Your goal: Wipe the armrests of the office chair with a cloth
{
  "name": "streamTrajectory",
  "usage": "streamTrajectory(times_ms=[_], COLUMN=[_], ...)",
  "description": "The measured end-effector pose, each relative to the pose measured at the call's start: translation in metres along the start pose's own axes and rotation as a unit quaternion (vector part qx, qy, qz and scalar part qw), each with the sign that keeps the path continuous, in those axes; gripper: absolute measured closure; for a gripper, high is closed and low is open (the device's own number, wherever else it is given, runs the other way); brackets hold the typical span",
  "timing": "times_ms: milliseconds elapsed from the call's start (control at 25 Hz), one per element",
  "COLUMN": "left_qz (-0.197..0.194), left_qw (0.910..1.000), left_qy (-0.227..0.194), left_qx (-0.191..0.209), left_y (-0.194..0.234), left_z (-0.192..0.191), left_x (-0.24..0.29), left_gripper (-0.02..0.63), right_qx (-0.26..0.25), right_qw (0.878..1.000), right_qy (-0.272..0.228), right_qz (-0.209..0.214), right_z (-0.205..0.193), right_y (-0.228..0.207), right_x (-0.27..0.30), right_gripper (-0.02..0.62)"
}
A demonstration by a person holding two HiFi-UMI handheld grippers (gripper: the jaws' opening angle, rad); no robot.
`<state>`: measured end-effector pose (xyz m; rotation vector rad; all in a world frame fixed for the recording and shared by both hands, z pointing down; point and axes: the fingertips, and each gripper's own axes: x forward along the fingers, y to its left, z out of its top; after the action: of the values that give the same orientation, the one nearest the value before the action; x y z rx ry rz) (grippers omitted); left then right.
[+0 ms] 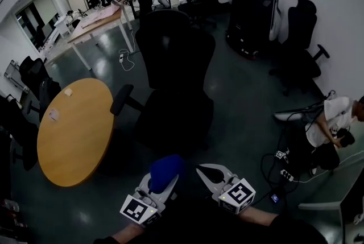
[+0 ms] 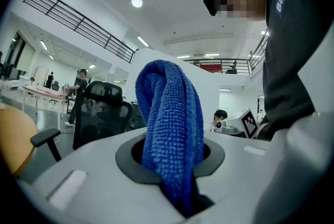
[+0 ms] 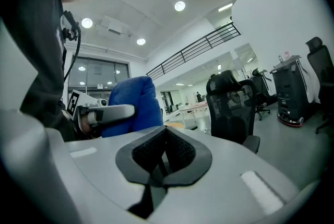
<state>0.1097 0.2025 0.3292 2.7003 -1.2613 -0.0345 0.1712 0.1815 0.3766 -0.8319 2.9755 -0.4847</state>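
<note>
Left tool (image 2: 169,165): jaws clamped on the cloth; held low and near, at the left of the head view.
Cloth (image 2: 172,124): blue, nubby weave; a bunched fold stands up out of the left tool's jaws; well apart from the chair.
Right tool (image 3: 164,157): jaws closed together with nothing between them; just right of the left tool.
Office chair (image 1: 170,83): black, high back; stands on the floor beyond both tools.
Armrest, left side (image 1: 121,99): dark pad, juts toward the round bench; neither tool touches it.
Round bench (image 1: 74,129): orange-brown wooden top, left of the chair; two small pale items lie on it.
Floor (image 1: 239,100): dark, glossy.
Second chair (image 1: 301,49): black, by the right wall.
Person (image 1: 333,123): low at the right edge, beside cables.
</note>
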Motion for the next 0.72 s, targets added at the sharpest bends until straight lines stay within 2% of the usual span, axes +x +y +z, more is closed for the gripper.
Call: streamTrajectory(times_ms=[280,520,720], left_qz=[-0.055,-0.105,-0.114], left_qw=[0.9984,0.9943,0.9930], left_qy=[-0.006,-0.012,-0.015], left_qx=[-0.015,-0.017,-0.026], left_y=[0.044,0.110,0.177], left_z=[0.004,0.018,0.027], left_x=[0.032,0.056,0.059], left_gripper=[0.497,0.497,0.497], right_qx=[-0.015,-0.015,-0.017], right_qw=[0.998,0.994,0.991], right_qy=[-0.001,0.003,-0.003], right_qz=[-0.054,-0.106,-0.129], right_z=[0.005,0.018,0.029], right_y=[-0.034,-0.059,-0.073], right_x=[0.028,0.085,0.143], right_gripper=[0.591,0.591,0.591])
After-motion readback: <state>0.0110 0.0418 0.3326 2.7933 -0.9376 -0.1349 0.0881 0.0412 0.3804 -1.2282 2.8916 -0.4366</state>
